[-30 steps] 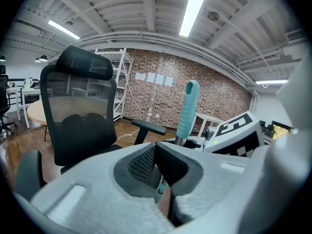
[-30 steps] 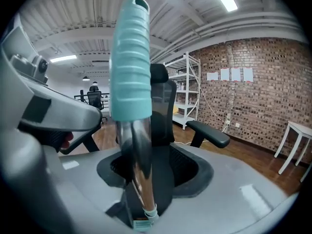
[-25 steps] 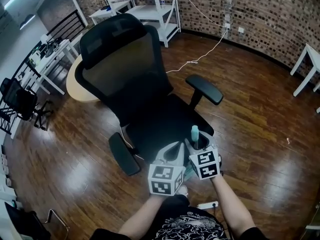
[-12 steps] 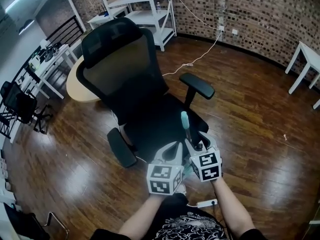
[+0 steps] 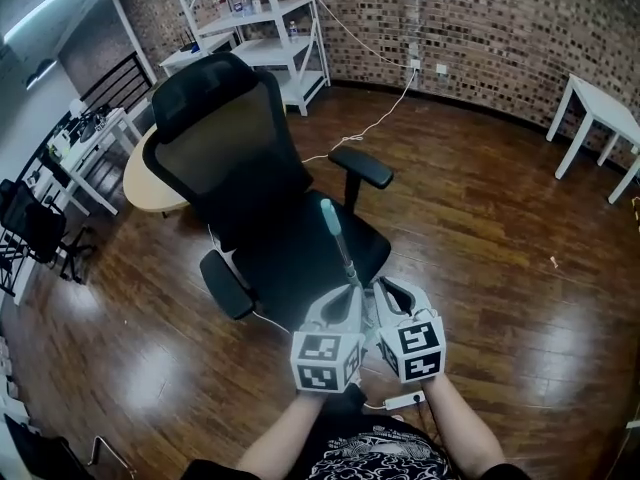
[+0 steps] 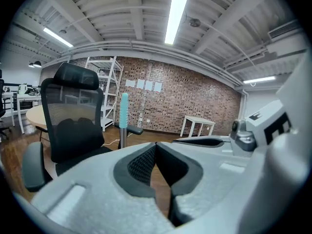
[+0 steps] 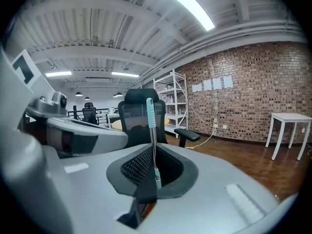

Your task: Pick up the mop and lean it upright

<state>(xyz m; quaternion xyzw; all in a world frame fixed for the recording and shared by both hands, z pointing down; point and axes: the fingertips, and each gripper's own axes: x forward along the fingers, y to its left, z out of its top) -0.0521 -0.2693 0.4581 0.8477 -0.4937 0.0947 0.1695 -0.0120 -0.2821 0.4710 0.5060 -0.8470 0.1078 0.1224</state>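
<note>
The mop handle (image 5: 337,240) lifted higher, right gripper (image 7: 153,165) jaws just closed, seemingly clamped on its shaft

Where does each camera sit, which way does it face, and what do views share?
Head view: on the person's head, facing steeply down at the office chair; forearms, left gripper, right gripper show.
Left gripper view: on the left gripper, looking past its shut, empty jaws toward the brick wall.
Right gripper view: on the right gripper, looking along jaws just closed on the mop handle.
Shared: all three show the office chair and mop handle.
</note>
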